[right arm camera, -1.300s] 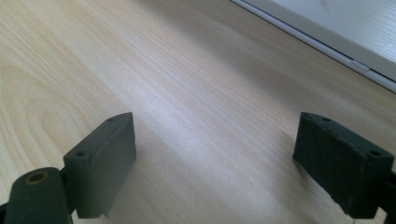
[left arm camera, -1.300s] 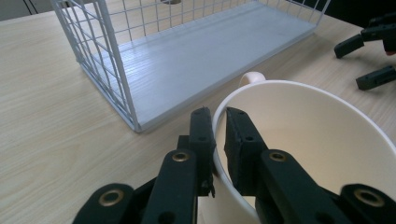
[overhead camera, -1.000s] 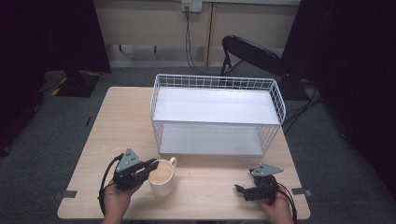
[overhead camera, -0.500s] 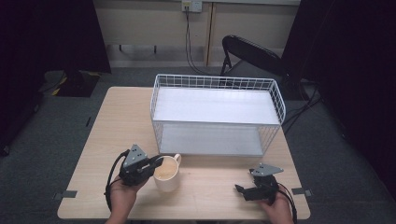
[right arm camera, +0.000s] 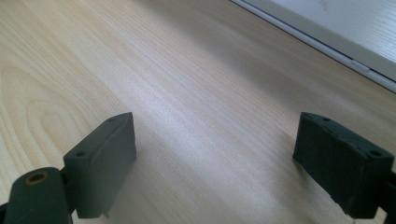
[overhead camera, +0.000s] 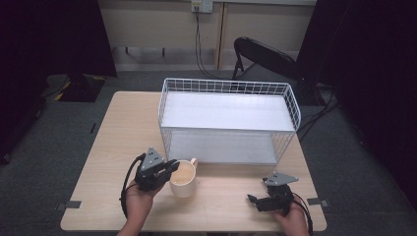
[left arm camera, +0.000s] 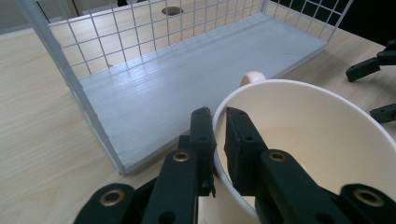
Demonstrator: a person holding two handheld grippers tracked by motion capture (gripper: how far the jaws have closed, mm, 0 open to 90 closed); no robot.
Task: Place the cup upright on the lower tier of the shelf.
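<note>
A cream mug (overhead camera: 184, 179) stands near the table's front, left of centre, its handle (overhead camera: 193, 161) pointing toward the basket. My left gripper (overhead camera: 171, 169) is shut on the mug's rim (left arm camera: 299, 88): one jaw is outside the wall, the other inside. The mug (left arm camera: 308, 140) is empty inside. A white wire basket (overhead camera: 227, 120) with a white floor (left arm camera: 187, 88) stands just behind the mug. My right gripper (overhead camera: 256, 201) rests low at the front right, open, with bare wood between its jaws (right arm camera: 215, 154).
The wooden table (overhead camera: 123, 128) has free room on its left side and along the front between the grippers. The basket's front edge (right arm camera: 327, 42) lies just beyond the right gripper. A black chair (overhead camera: 265, 56) stands behind the table.
My left gripper has carried the mug to the right and a little toward the basket. The right gripper has stayed in place.
</note>
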